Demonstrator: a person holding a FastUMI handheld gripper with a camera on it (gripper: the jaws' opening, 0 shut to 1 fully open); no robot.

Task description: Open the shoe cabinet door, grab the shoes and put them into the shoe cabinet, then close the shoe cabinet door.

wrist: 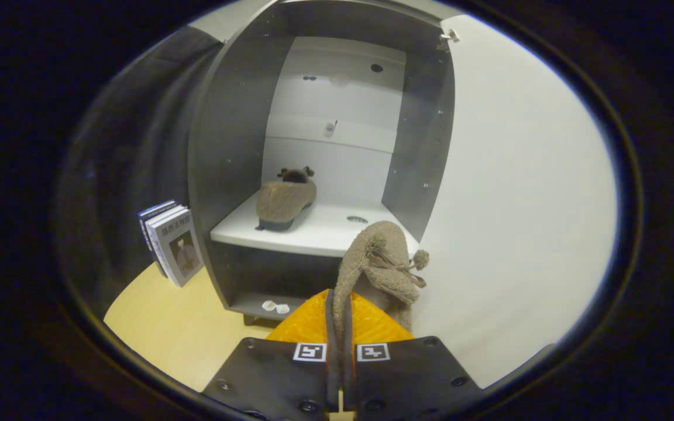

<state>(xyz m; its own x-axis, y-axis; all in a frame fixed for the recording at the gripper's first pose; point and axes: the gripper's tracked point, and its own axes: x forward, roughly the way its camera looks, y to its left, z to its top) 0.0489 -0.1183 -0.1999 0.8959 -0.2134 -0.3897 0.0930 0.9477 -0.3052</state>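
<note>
My gripper [339, 318] is shut on the heel rim of a brown fuzzy shoe [381, 269] with pom-pom laces, which hangs just ahead of the fingers, in front of the cabinet's white shelf [325, 231]. A second matching shoe [285, 199] rests on the left part of that shelf inside the dark shoe cabinet [226, 146]. The white cabinet door [512, 204] stands swung open beside the held shoe, hinged at the cabinet's right wall.
Several books [172, 241] lean upright against the cabinet's left outer side on the pale wooden floor [179, 333]. A lower cabinet compartment [267, 301] holds two small white packets [275, 306]. Dark cloth hangs behind the books.
</note>
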